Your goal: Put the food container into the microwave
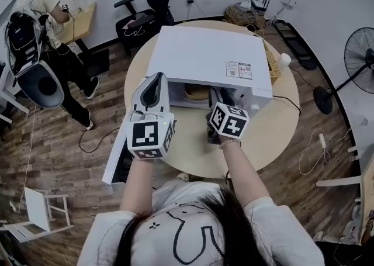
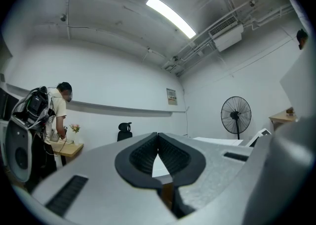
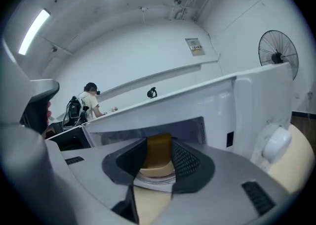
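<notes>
The right gripper (image 3: 159,141) has its jaws spread wide and grips nothing. Straight ahead of it, seen through the gap between the jaws, the tan food container (image 3: 158,162) sits inside the microwave (image 1: 204,54) on a pale round plate (image 3: 154,181), clear of both pads. The microwave's door (image 1: 114,165) hangs open to this gripper's left, and the control side of the white casing rises to its right.

The left gripper (image 2: 158,137) is just to the left of the right one, over the open door. Its jaws are pressed together at the tips with nothing between them, and it points past the microwave's top toward the far wall.

Below both grippers is the round table (image 1: 274,124). Farther off, a standing fan (image 2: 236,115) is ahead and to the right of the left gripper, and a person (image 2: 57,110) stands at a desk to its left.
</notes>
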{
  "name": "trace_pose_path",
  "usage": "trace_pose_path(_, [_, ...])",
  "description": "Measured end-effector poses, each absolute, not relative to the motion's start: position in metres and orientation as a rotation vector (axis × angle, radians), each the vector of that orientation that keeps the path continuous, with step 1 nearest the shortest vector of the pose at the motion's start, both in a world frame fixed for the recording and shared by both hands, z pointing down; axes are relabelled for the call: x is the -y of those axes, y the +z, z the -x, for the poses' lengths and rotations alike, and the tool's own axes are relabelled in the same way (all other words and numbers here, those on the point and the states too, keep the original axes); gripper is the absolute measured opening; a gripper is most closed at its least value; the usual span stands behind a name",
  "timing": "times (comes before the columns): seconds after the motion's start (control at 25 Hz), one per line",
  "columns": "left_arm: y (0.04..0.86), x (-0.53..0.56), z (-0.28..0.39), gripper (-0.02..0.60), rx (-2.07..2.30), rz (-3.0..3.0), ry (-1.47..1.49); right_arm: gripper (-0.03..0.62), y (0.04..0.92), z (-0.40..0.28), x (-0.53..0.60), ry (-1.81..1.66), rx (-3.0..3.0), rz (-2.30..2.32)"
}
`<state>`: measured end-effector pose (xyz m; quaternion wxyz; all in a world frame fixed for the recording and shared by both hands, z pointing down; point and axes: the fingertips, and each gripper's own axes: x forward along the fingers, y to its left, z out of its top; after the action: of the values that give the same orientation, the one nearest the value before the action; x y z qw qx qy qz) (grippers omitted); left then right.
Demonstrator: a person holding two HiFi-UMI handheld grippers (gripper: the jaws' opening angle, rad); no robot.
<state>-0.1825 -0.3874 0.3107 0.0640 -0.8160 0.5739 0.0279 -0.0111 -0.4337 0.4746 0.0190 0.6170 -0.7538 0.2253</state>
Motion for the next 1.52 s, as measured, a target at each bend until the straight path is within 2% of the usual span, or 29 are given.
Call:
trace_pose_path(0.36, [0.302, 0.383, 0.177, 0.009, -1.775, 2.451, 0.097, 0.144, 0.436, 0.009, 0.41, 0.508, 2.401, -1.757])
trace_pose_path(0.64, [0.295, 0.386, 0.181, 0.009, -1.776, 2.436, 0.115, 0.044, 0.377, 0.005, 0.4, 0.262, 2.472, -1.741])
trace_pose_path(0.72, [0.292, 0.386, 0.182, 0.009, -1.765, 2.434, 0.118, 0.034, 0.359, 0.002, 0.395, 0.187, 2.497, -1.751])
trace_pose_path(1.2, [0.265, 0.38, 0.183, 0.009, -1.644, 2.379, 0.096, 0.029, 0.28, -0.016, 0.364, -0.25, 2.509, -1.752])
trace_pose_path(1.52, [0.246, 0.375, 0.188, 0.009, -1.579, 2.382, 0.119, 0.028, 0.244, -0.04, 0.352, -0.412, 2.425, -1.833])
